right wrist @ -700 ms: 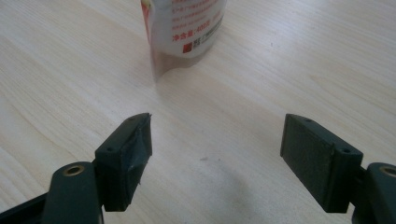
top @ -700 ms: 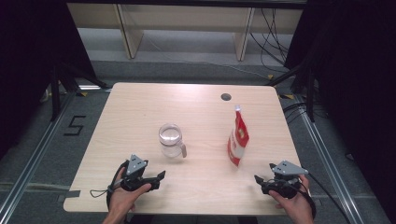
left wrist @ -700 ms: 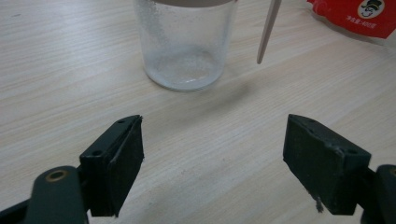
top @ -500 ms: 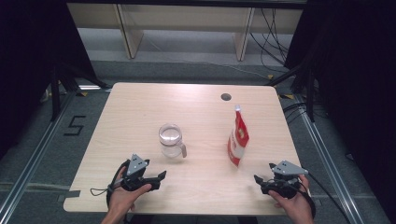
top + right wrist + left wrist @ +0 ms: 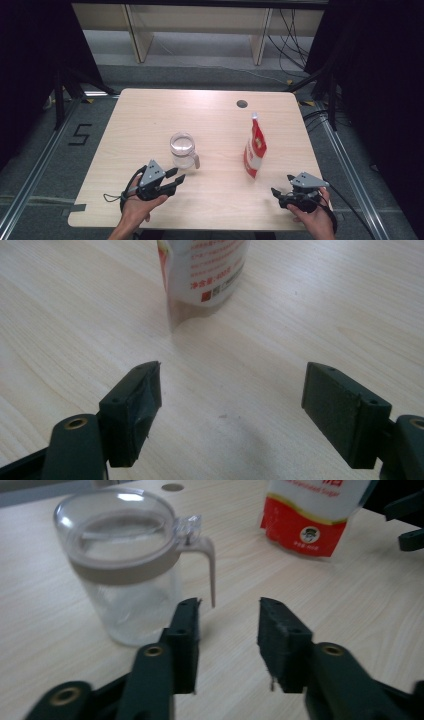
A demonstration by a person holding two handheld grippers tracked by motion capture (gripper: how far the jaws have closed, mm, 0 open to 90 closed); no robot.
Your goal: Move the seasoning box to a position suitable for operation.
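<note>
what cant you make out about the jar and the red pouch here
- Pouch top and most of its print: cut off by the upper edge in the left gripper view.
- Pouch text, right gripper view: too small and blurred.
- Jar contents: unclear through the blurred clear wall.
- Jar lid detail, high view: too small.

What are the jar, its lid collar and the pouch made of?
Jar: clear, glossy, probably plastic or glass; the table shows through it. Lid collar: matte beige, likely plastic, one piece with the handle. Pouch: glossy printed film, red and white, creased.
</note>
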